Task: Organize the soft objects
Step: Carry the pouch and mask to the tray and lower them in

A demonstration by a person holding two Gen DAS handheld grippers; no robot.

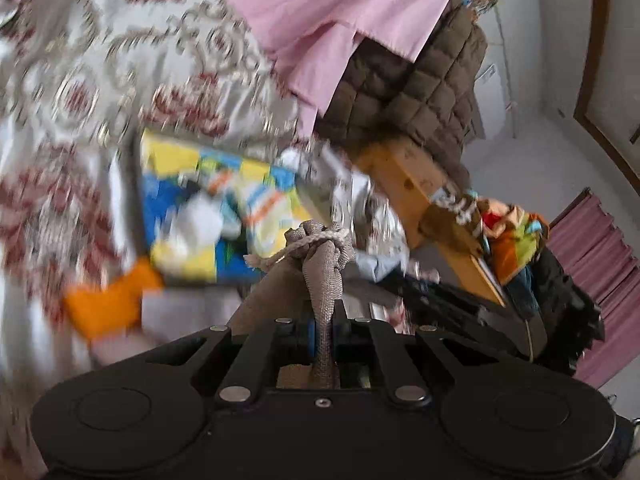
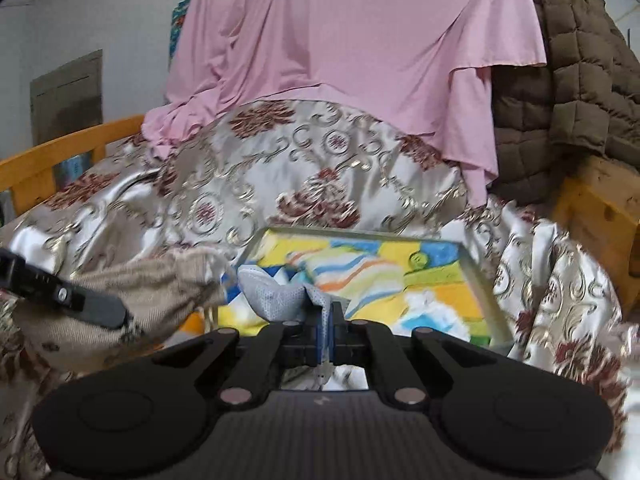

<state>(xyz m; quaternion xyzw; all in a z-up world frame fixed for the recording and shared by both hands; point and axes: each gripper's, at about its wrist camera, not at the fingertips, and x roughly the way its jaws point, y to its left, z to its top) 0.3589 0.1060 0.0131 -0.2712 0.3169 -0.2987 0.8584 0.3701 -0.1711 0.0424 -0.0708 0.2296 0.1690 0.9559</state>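
Note:
My left gripper (image 1: pixel 325 322) is shut on a beige knit cloth (image 1: pixel 322 264) that has a knotted pale cord on top. The same cloth (image 2: pixel 140 292) bulges at the left of the right wrist view, with a black finger (image 2: pixel 68 300) of the left gripper across it. My right gripper (image 2: pixel 326 318) is shut on a pale grey-blue mesh cloth (image 2: pixel 276 292), which hangs in front of the jaws. Just beyond both grippers a shallow box (image 2: pixel 360 234) with a yellow, blue and orange print lies on the bed. That box (image 1: pixel 172 160) is blurred in the left wrist view.
A floral satin bedspread (image 2: pixel 280 168) covers the bed, with a pink sheet (image 2: pixel 340 40) and a brown quilted jacket (image 2: pixel 580 80) draped behind. A wooden bed frame (image 1: pixel 416 176) runs along the right, beside a pile of bright clothes (image 1: pixel 516 232). An orange item (image 1: pixel 104 304) lies by the box.

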